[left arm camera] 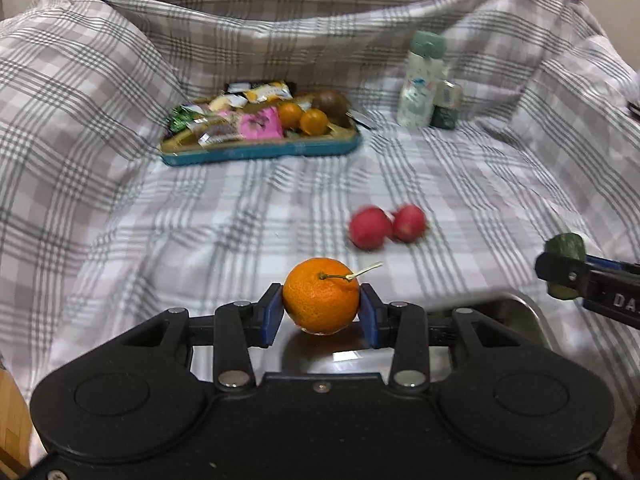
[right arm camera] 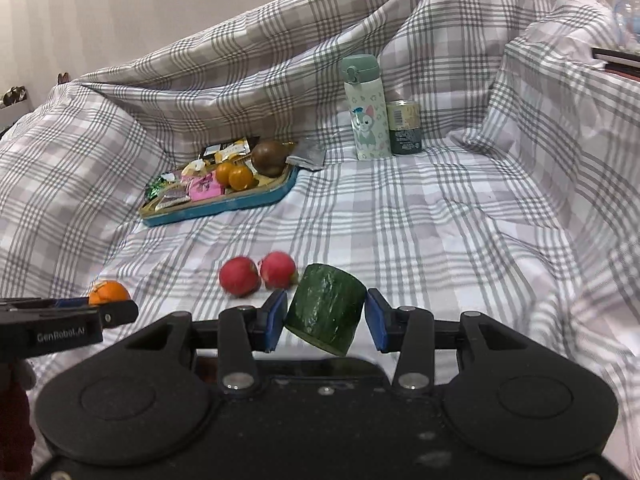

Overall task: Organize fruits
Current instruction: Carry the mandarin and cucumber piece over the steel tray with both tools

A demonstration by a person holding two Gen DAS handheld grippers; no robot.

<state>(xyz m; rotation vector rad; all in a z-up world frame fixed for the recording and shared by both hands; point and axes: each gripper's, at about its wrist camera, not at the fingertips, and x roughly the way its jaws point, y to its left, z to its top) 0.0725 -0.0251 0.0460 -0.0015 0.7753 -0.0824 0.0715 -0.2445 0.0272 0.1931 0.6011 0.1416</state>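
Over the near edge of the metal tray (left arm camera: 532, 312), the left gripper (left arm camera: 322, 312) squeezes an orange (left arm camera: 321, 300) between its blue pads, stem up. Just right of the tray, the right gripper (right arm camera: 326, 316) has a green cucumber chunk (right arm camera: 326, 310) between its pads, tilted; the right pad may not touch it. Both only need to go down a little. Two red fruits (left arm camera: 386, 226) lie past the tray. Most of the tray is hidden.
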